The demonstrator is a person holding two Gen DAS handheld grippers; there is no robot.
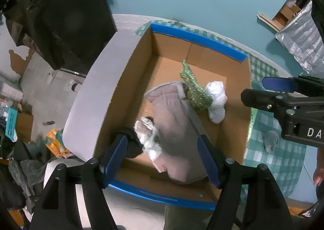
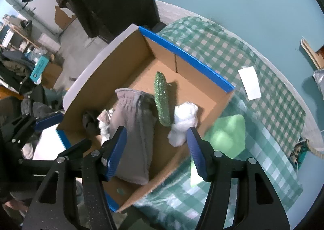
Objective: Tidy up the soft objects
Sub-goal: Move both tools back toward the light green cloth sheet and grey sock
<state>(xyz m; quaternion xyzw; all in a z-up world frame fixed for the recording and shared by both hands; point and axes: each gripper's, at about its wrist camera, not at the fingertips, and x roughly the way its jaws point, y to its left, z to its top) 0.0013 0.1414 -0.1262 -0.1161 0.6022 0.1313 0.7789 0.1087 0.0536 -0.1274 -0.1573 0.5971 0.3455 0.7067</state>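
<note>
Both grippers, left (image 1: 164, 151) and right (image 2: 156, 149), hung open, empty; lowering carelessly could snag the grey cloth (image 2: 133, 128) in the box (image 2: 202, 72)

A: In the left wrist view, the near end of the folded grey garment (image 1: 174, 135) lies behind the blue pad of the left gripper (image 1: 164, 159), and a crumpled pale thing (image 1: 148, 139) is half tucked under it, too indistinct to name.

B: In the right wrist view, a dark lump (image 2: 91, 122) lies in the cardboard box (image 2: 129, 60) (smeared, unreadable). The green sheet (image 2: 226, 135) at centre right is blurred.
</note>
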